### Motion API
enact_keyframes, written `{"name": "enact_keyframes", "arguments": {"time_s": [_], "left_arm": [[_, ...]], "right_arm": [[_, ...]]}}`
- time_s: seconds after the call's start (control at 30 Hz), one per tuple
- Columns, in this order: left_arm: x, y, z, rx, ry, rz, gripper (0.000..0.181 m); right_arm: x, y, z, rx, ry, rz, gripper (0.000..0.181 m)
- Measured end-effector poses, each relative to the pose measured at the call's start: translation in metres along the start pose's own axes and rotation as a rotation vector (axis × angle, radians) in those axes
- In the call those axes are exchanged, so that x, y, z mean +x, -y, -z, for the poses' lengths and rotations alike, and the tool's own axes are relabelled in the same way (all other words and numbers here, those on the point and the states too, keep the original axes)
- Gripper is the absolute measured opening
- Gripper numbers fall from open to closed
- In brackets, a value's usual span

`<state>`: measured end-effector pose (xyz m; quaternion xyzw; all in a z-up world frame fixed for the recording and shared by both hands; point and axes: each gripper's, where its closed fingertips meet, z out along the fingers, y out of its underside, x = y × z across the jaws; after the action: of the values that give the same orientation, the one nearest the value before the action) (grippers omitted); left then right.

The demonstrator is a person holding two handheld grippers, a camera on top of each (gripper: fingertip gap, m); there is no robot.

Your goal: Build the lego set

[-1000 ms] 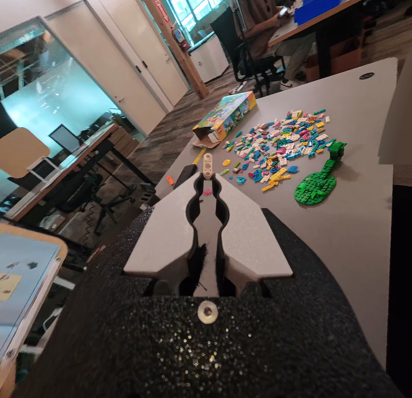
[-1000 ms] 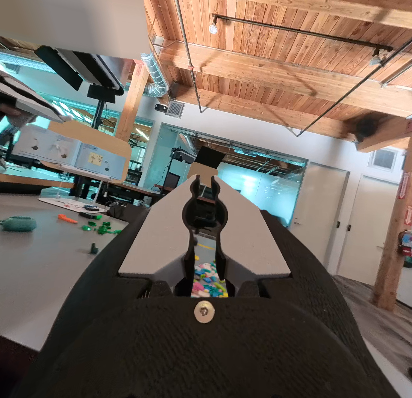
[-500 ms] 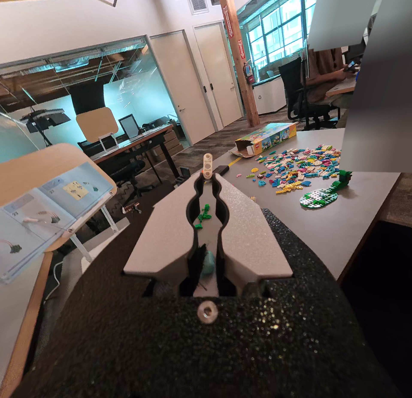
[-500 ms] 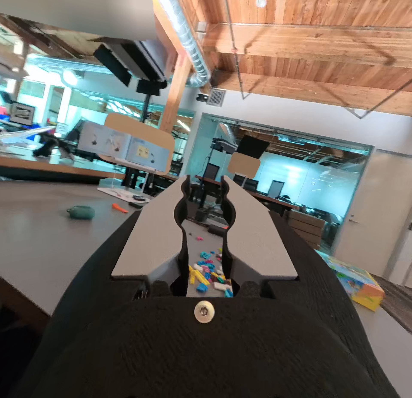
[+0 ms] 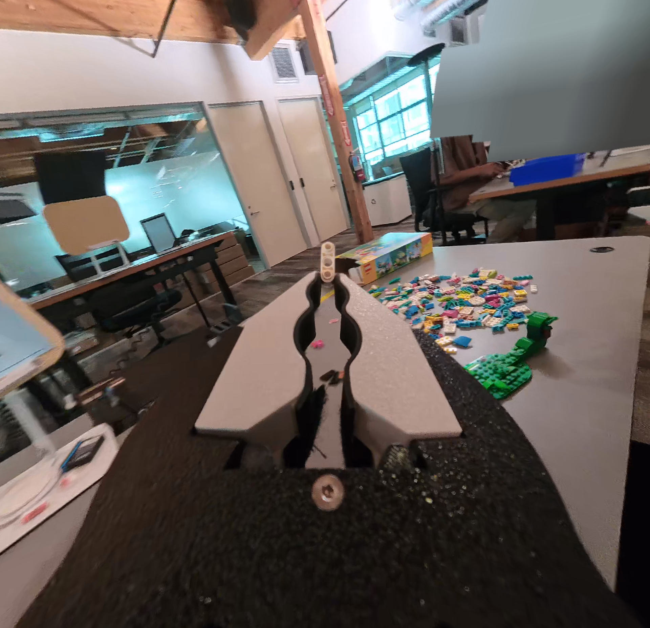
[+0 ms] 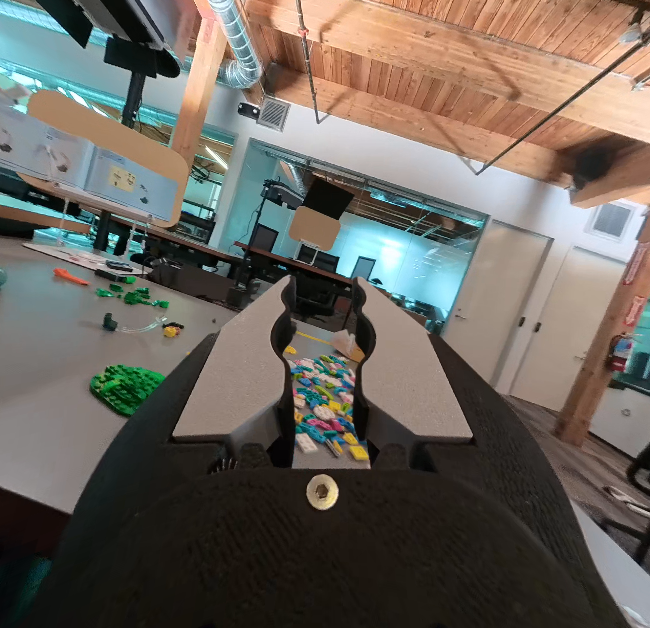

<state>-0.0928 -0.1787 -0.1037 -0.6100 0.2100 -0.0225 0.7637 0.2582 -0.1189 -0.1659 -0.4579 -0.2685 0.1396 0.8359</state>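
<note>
The left gripper (image 5: 327, 281) is pinching a small cream beam with holes (image 5: 327, 261) between its tips — the piece is standing upright and sticking out beyond the fingers, held above the grey worktop (image 5: 569, 294). Its fingers are sitting almost together, closed on that piece alone.

Ahead and to the right of it, the pile of loose coloured bricks (image 5: 460, 305) is lying spread on the worktop, well apart from the gripper. Just nearer than the pile, the green leafy build (image 5: 503, 368) is resting flat, with a green stalk rising at its far end. The opened set box (image 5: 390, 256) is lying beyond the pile, near the worktop's far edge.

The right gripper (image 6: 322, 287) is hovering with its fingers spread apart and holding nothing. The same pile of bricks (image 6: 323, 403) is showing through the gap between its fingers, lower down and close in front. The green build (image 6: 123, 386) is lying to its left, and a scatter of small green pieces (image 6: 137, 296) is lying farther off — near an orange tool (image 6: 70, 276).
</note>
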Motion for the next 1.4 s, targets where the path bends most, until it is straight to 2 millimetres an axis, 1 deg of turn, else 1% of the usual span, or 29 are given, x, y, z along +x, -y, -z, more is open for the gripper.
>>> {"name": "enact_keyframes", "arguments": {"time_s": [0.07,0.1,0.2,0.23,0.3,0.37,0.43,0.5,0.6,0.7,0.8,0.9,0.97,1.03,1.1,1.2,1.27,1.4], "left_arm": [[0.019,-0.002,-0.021,0.004,-0.053,0.019,0.005],[0.025,-0.001,-0.029,0.011,-0.065,0.035,0.005],[0.030,0.012,-0.048,0.057,-0.044,0.049,0.005],[0.031,0.019,-0.053,0.078,-0.029,0.048,0.005],[0.035,0.030,-0.059,0.105,0.012,0.039,0.005],[0.046,0.040,-0.057,0.113,0.027,0.036,0.005],[0.057,0.046,-0.050,0.103,0.050,0.012,0.005],[0.061,0.046,-0.040,0.078,0.088,-0.009,0.005],[0.063,0.044,-0.025,0.057,0.114,0.030,0.005],[0.063,0.039,-0.007,0.055,0.151,0.078,0.005],[0.059,0.030,0.012,0.038,0.205,0.105,0.005],[0.051,0.020,0.031,0.007,0.255,0.121,0.005],[0.043,0.019,0.046,0.004,0.297,0.137,0.005],[0.037,0.018,0.061,0.008,0.340,0.155,0.005],[0.033,0.018,0.077,0.019,0.389,0.170,0.005],[0.039,0.014,0.094,0.019,0.430,0.173,0.004],[0.053,0.012,0.102,0.007,0.430,0.169,0.005],[0.097,0.011,0.116,-0.033,0.376,0.171,0.004]], "right_arm": [[0.002,-0.005,0.005,-0.016,-0.015,-0.006,0.030],[-0.001,-0.006,0.005,-0.017,-0.009,-0.029,0.030],[-0.011,-0.004,0.002,0.009,0.049,-0.078,0.031],[-0.012,-0.006,0.000,0.015,0.060,-0.080,0.030],[-0.006,-0.011,-0.008,0.027,0.046,-0.116,0.030],[-0.004,-0.017,-0.017,0.024,0.055,-0.225,0.030],[-0.006,-0.021,-0.019,0.029,0.077,-0.263,0.031],[-0.008,-0.020,-0.017,0.033,0.083,-0.269,0.030],[-0.008,0.001,-0.010,0.091,0.106,-0.293,0.030],[-0.008,0.015,0.002,0.115,0.108,-0.249,0.030],[-0.007,0.026,0.012,0.133,0.116,-0.237,0.030],[-0.014,0.023,0.022,0.103,0.149,-0.188,0.029],[-0.017,0.019,0.031,0.075,0.172,-0.148,0.029],[-0.017,0.018,0.045,0.055,0.192,-0.148,0.029],[-0.018,0.016,0.062,0.027,0.213,-0.133,0.030],[-0.017,0.025,0.092,0.013,0.235,-0.118,0.030],[-0.016,0.033,0.114,0.006,0.251,-0.123,0.030],[-0.019,0.047,0.156,-0.023,0.282,-0.153,0.029]]}}
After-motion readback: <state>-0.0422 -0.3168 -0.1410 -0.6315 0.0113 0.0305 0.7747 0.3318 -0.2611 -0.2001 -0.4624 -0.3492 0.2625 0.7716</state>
